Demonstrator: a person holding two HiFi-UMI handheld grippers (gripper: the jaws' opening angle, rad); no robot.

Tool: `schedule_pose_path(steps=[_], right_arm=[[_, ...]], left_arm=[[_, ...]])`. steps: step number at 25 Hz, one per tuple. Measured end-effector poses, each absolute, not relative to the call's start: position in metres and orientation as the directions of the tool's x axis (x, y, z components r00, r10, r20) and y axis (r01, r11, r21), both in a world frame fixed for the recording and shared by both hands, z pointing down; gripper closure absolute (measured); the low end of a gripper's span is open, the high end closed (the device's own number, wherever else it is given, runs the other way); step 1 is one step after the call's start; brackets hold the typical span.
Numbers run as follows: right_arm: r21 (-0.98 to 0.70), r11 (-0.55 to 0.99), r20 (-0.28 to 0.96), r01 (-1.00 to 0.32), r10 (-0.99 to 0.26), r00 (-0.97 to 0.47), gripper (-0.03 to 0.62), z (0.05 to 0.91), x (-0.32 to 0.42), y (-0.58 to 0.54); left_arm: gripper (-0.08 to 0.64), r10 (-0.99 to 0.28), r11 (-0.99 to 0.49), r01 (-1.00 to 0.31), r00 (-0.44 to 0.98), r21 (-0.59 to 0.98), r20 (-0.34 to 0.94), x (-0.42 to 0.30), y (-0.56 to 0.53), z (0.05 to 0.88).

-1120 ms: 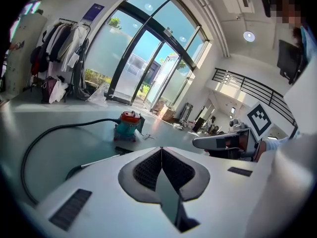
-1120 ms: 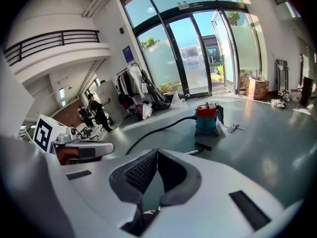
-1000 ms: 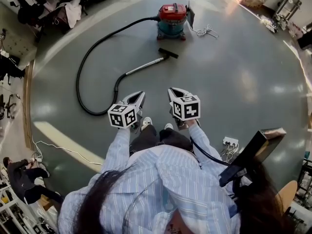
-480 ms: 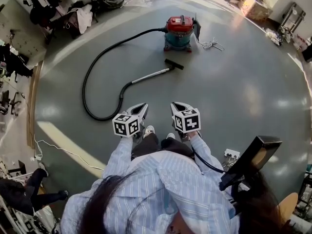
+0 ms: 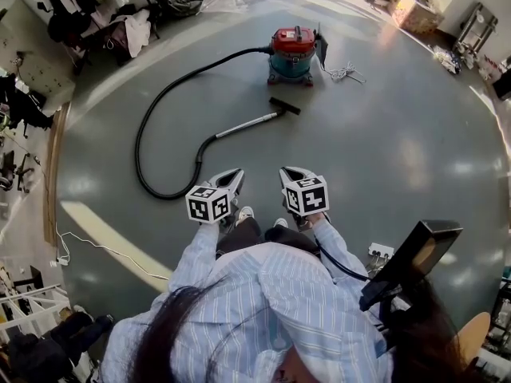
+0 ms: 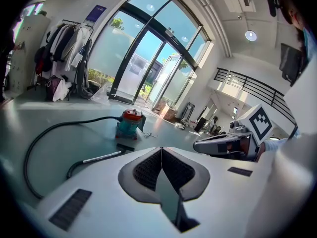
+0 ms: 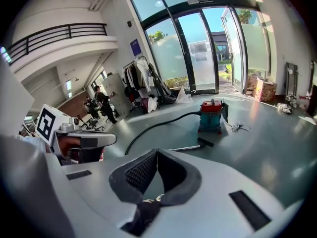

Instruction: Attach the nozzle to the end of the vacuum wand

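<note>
Fingers (image 6: 147,170) of the left gripper (image 5: 236,173) and right gripper (image 5: 286,171) are closed, empty. On the floor (image 5: 383,134) well ahead, the nozzle (image 5: 285,106) touches the wand (image 5: 243,124) end; joined or merely laid there, I cannot tell.

The grey floor (image 5: 399,134) fills the head view. At eleven o'clock a clothes rack (image 5: 120,6) stands crowded with dark and pale garments. A loose white cord (image 5: 345,73) lies coiled at one o'clock, and an orange box (image 5: 419,10) sits farther out, near the edge. A power strip (image 5: 378,251) lies at four o'clock. A thin white cable (image 5: 104,244) trails across the floor at eight o'clock. Tall glass doors (image 7: 203,58) stand at twelve o'clock in the right gripper view, a balcony railing (image 7: 59,36) at ten.
</note>
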State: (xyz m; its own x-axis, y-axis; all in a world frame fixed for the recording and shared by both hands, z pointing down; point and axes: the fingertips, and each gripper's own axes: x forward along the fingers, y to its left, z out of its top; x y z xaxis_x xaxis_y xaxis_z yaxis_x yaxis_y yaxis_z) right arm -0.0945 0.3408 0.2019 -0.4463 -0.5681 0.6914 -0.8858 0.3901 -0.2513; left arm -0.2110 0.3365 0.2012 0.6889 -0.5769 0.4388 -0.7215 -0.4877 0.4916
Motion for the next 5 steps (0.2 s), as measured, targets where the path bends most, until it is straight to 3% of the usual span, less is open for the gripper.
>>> schedule_pose_path(steps=[5], right_arm=[[-0.245, 0.396, 0.69, -0.885, -0.57, -0.445, 0.584, 0.1999, -0.1001, 0.3369]], left_arm=[[0.552, -0.582, -0.49, -0.72, 0.69, 0.491, 0.431, -0.2154, 0.3287, 0.1989]])
